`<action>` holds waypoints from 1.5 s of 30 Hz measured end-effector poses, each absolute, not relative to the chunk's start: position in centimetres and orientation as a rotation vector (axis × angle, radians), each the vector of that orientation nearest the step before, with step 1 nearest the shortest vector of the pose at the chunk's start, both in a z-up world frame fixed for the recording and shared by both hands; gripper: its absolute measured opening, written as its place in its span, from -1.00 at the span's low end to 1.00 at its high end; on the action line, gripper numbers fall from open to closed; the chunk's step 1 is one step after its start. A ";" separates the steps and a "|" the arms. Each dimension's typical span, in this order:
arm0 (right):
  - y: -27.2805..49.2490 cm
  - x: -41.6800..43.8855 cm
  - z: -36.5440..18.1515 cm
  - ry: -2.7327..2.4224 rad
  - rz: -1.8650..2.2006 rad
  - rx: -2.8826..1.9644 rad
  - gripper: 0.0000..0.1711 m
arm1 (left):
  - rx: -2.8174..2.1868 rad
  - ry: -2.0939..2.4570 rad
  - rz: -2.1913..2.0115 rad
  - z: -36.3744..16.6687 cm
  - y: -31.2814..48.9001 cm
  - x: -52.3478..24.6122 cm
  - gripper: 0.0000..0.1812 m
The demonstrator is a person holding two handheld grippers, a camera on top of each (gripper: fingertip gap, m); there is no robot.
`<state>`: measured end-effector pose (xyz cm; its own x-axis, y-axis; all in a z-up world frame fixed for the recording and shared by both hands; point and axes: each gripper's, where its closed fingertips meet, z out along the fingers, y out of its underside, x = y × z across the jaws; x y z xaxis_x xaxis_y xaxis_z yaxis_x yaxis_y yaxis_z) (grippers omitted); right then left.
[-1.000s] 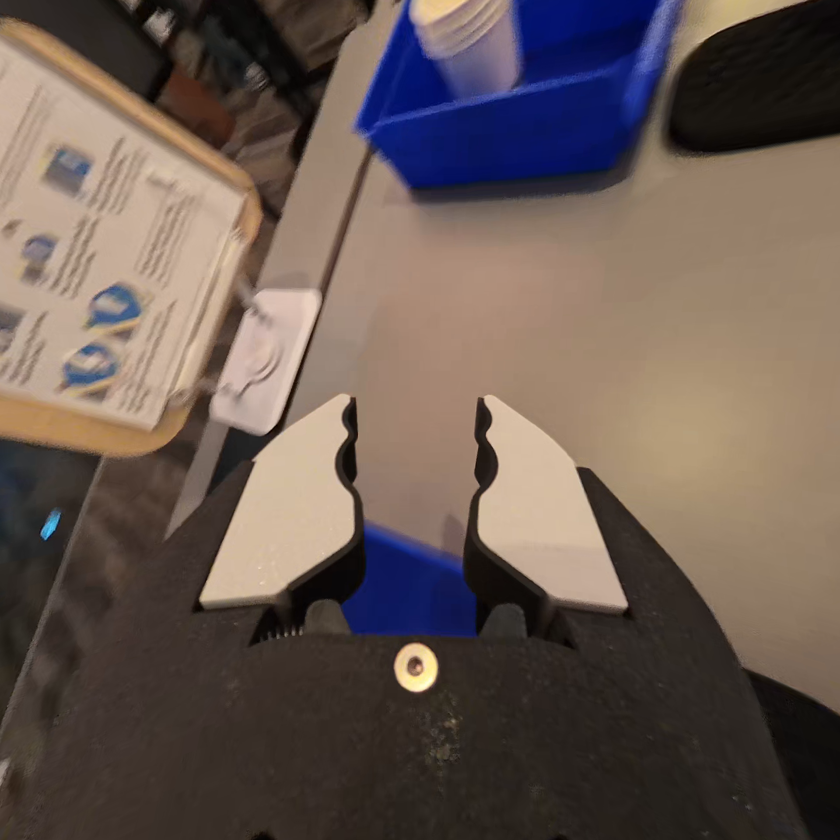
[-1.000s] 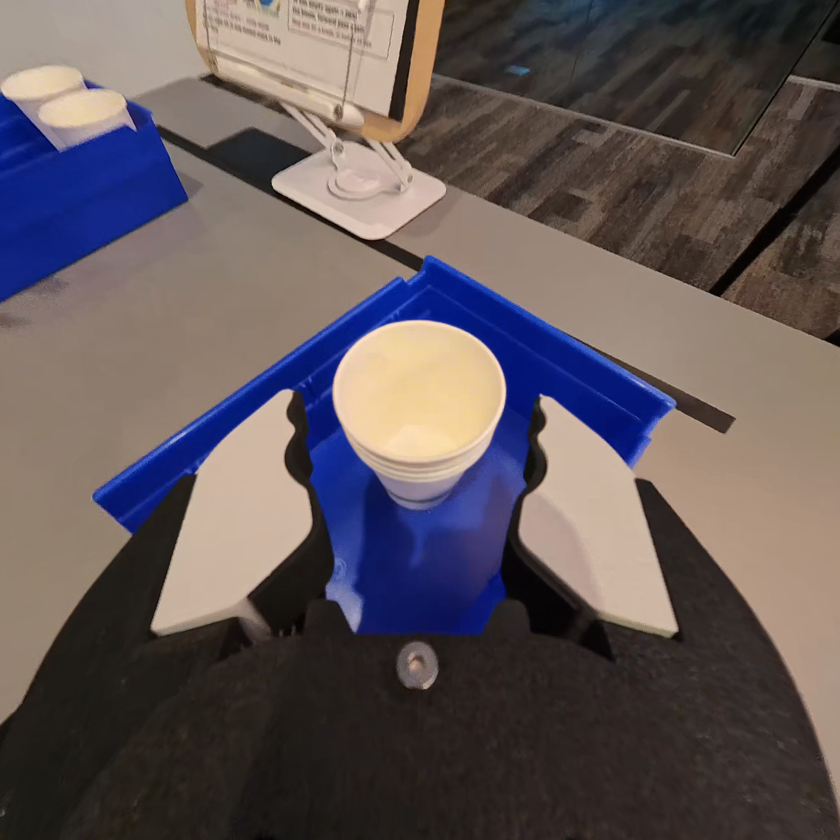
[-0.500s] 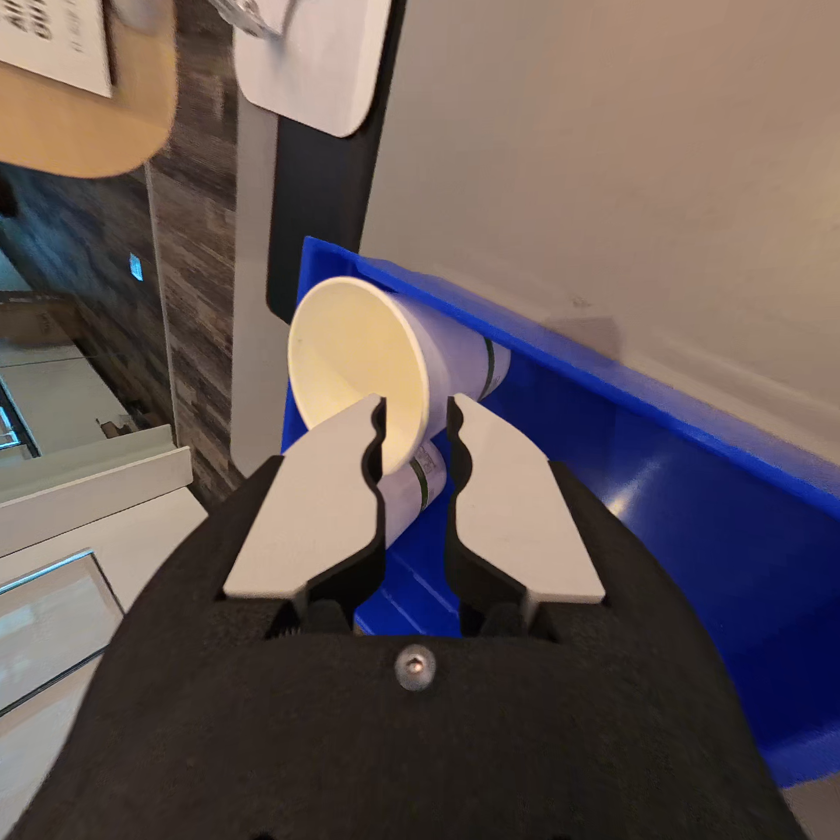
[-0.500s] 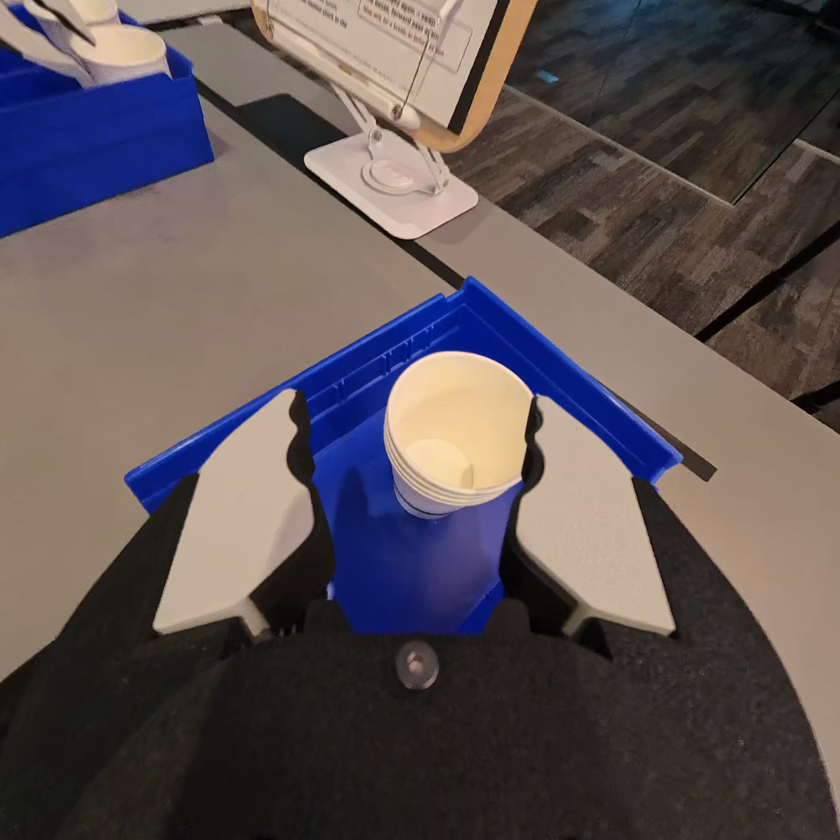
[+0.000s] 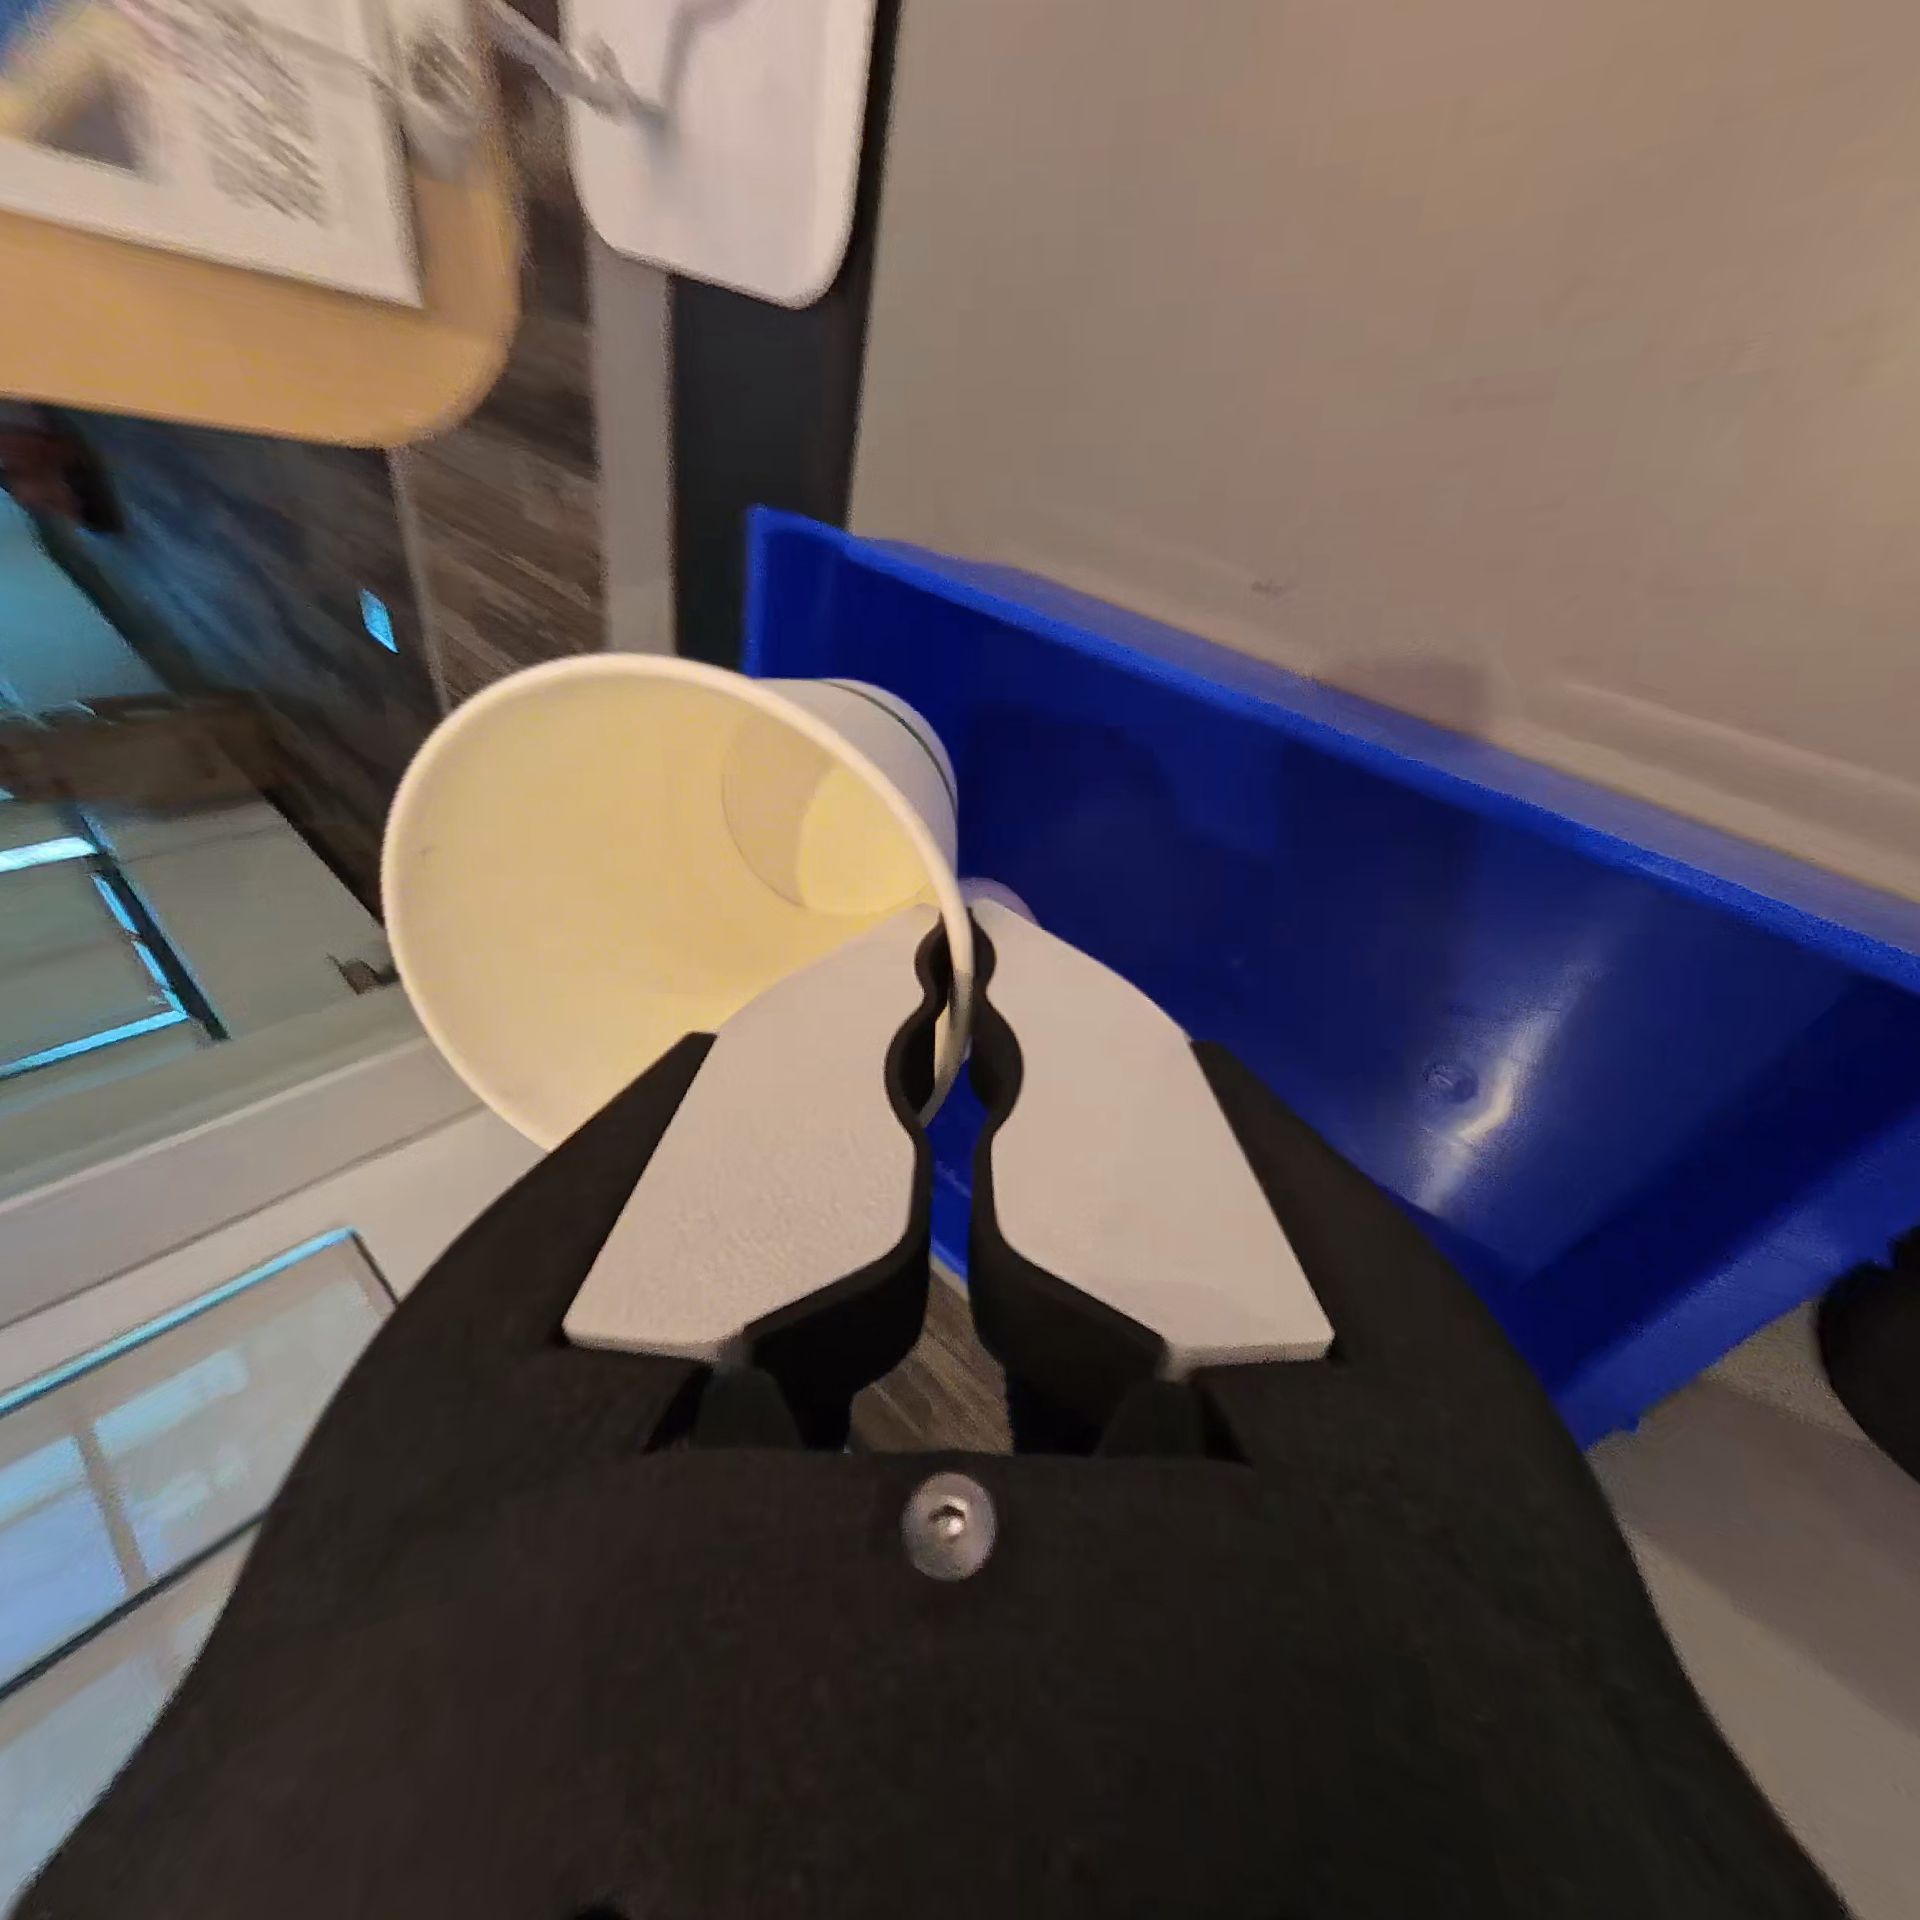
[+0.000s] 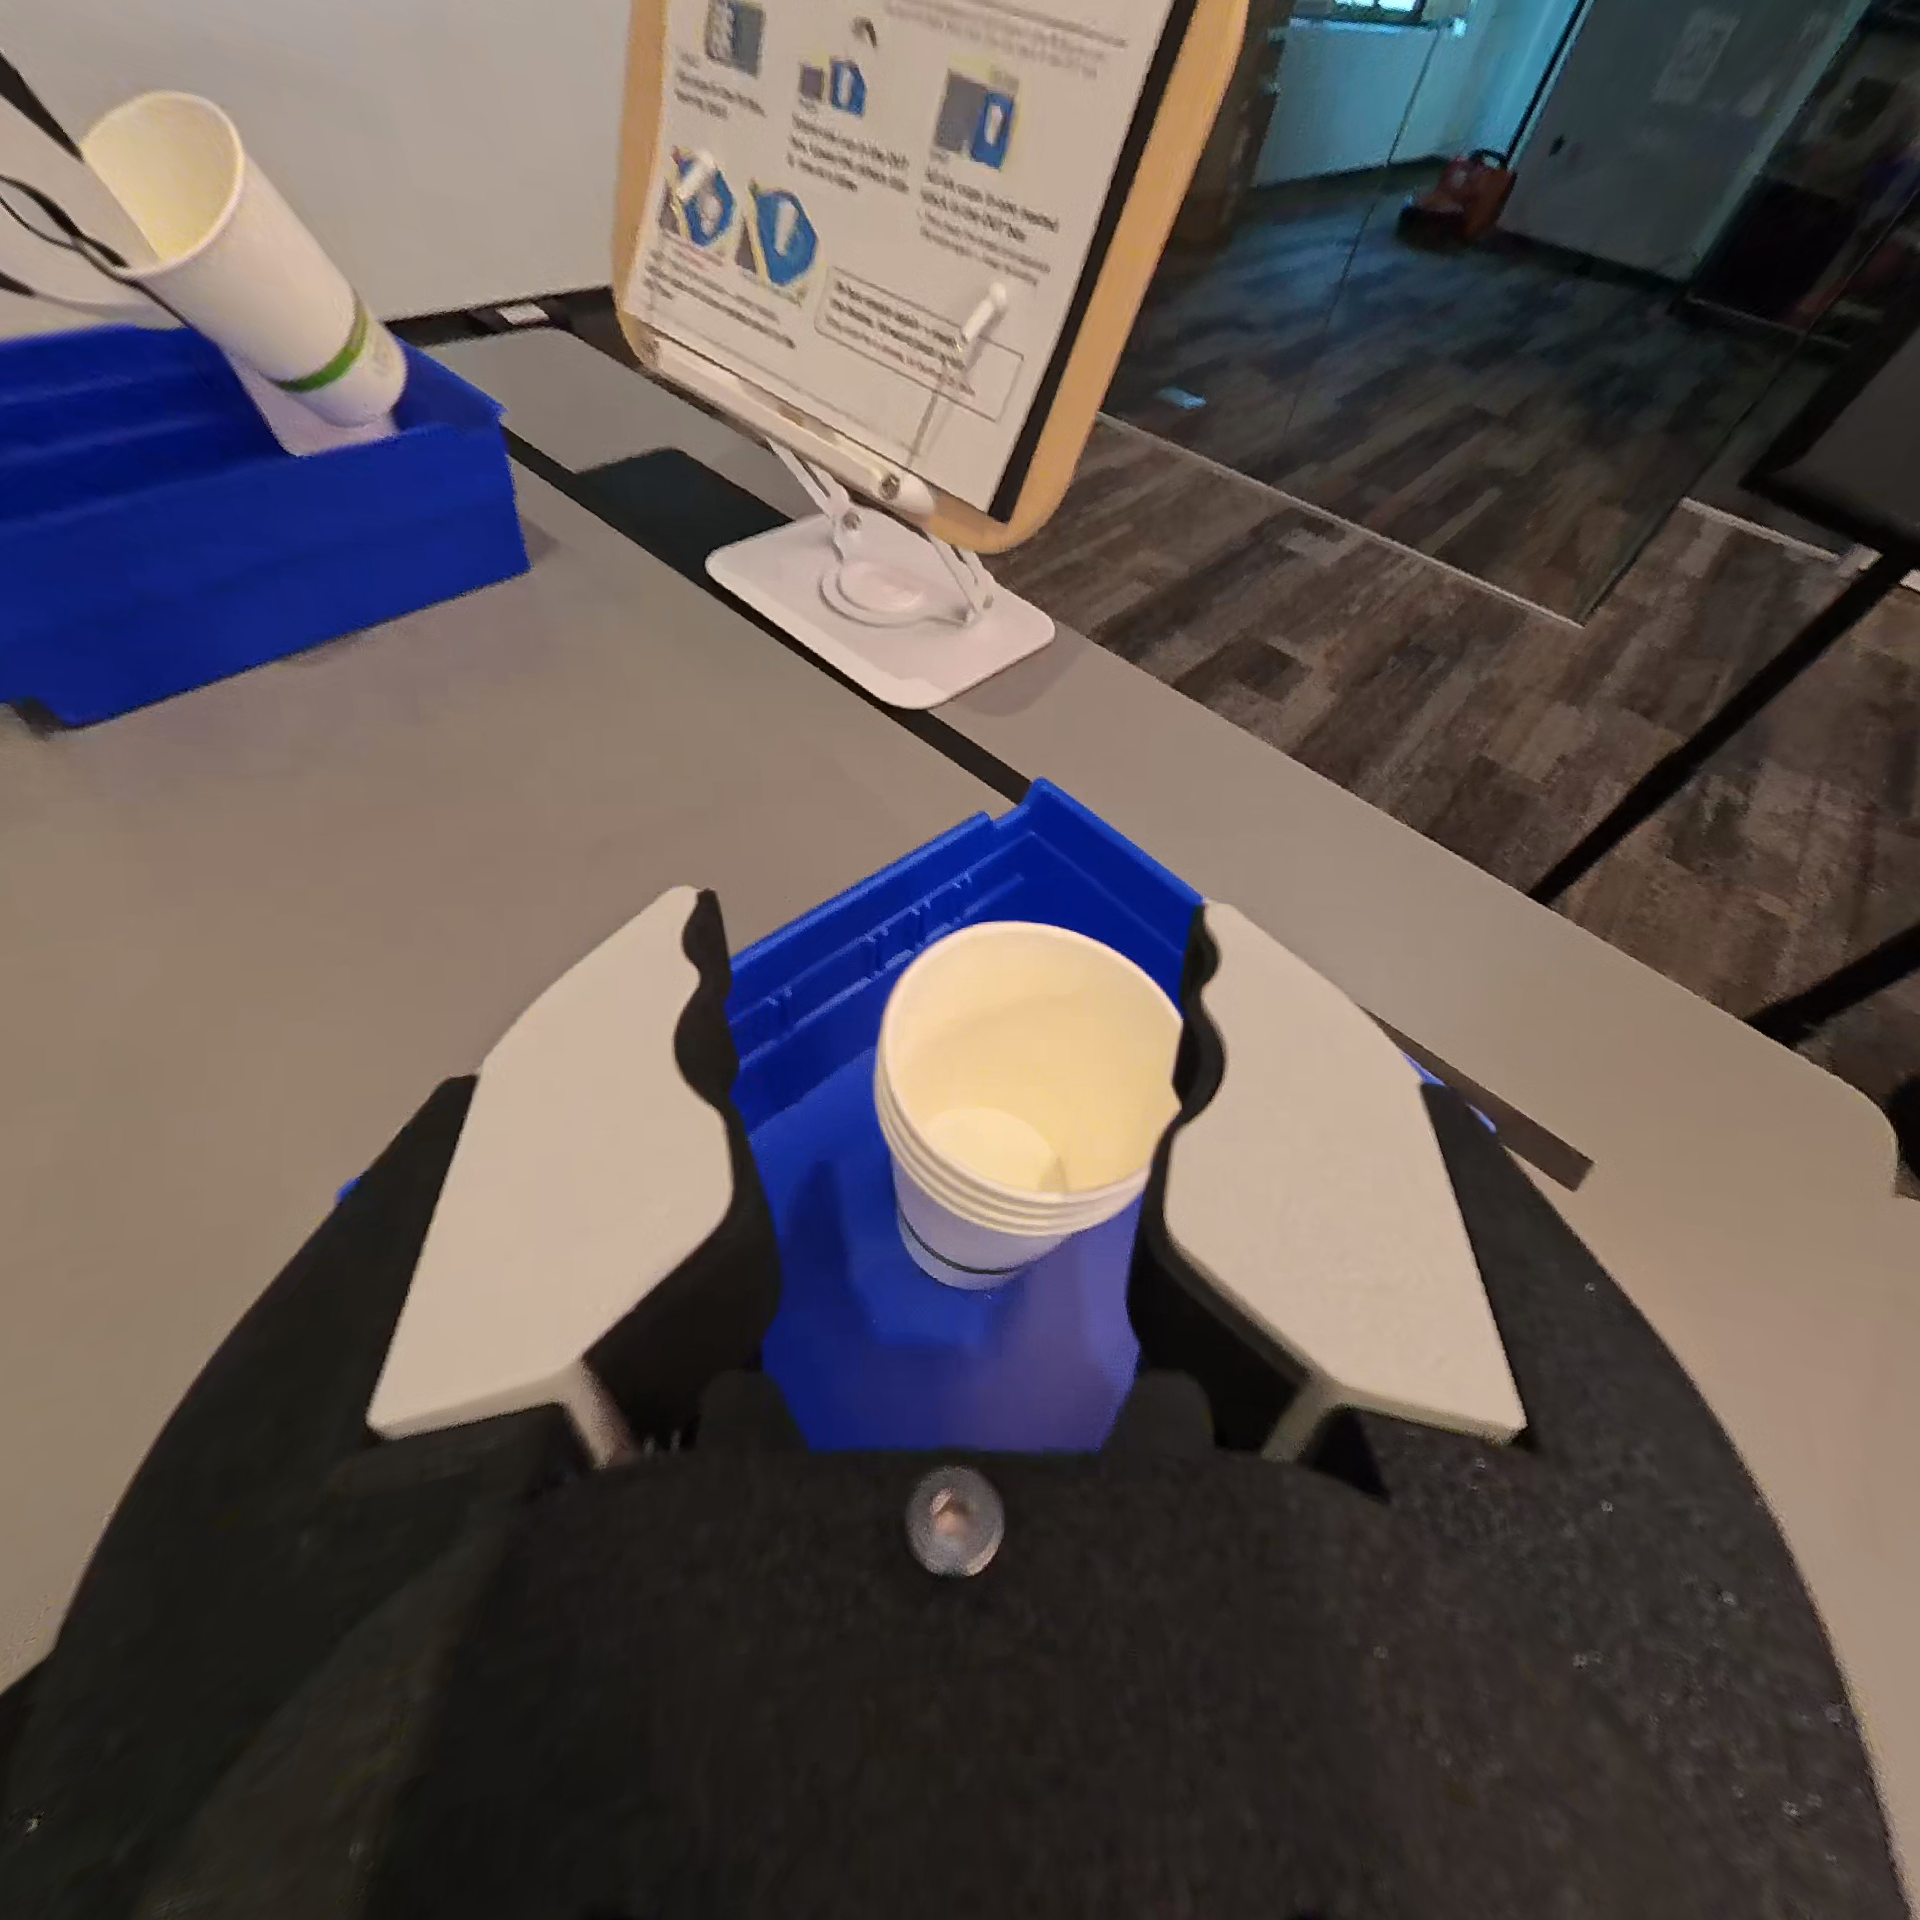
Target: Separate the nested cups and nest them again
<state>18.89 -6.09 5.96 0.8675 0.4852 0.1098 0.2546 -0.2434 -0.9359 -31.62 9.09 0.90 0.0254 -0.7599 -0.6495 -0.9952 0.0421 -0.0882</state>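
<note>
Counter: my grey counter [image 6: 312, 883] has a dark seam running across it.
Floor: I see dark wood-look planks [image 6: 1403, 499] beyond the counter's edge.
Wall: a plain pale wall [image 6: 436, 145] stands behind.
Far room: I make out glass partitions [image 6: 1714, 260], dimly lit.

The left gripper [image 5: 958, 961] is rolled sideways, its jaws nearly together, pinching a thin rim between the fingertips at twelve o'clock. The right gripper [image 6: 948, 997] points down and forward, jaws spread wide, gripping nothing.

Matt paper cup [image 5: 644, 883], glossy plastic bin [image 5: 1455, 914]
</note>
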 end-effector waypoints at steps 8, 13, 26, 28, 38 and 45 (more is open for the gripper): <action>-7.4 8.9 10.7 -0.804 0.354 -1.597 -0.24 | -1.363 1.956 0.062 7.3 -2.6 -21.8 -1.00; -8.5 -2.0 10.2 -1.039 0.527 -1.504 -0.05 | -1.181 2.080 -0.115 6.6 -8.1 -16.3 -1.00; -9.9 -10.4 4.8 -1.323 0.562 -1.527 0.02 | -0.990 2.303 -0.225 3.9 -13.5 -11.1 -1.00; -9.9 -10.3 4.4 -1.339 0.561 -1.534 0.00 | -0.981 2.319 -0.210 3.6 -13.6 -11.0 -1.00; -8.8 -7.9 5.0 -1.288 0.557 -1.555 -0.03 | -1.051 1.998 -0.252 7.8 -11.9 -10.3 -0.47; -4.5 11.0 11.6 -0.560 0.414 -1.547 -0.04 | -1.183 1.665 -0.296 11.0 -10.0 -13.5 -0.50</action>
<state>10.95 -4.46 11.60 0.8104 0.5808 0.0772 0.0970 -0.0031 -0.9953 -13.51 -10.01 10.97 0.0108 -0.8075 -0.5897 -0.5549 0.4858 -0.6754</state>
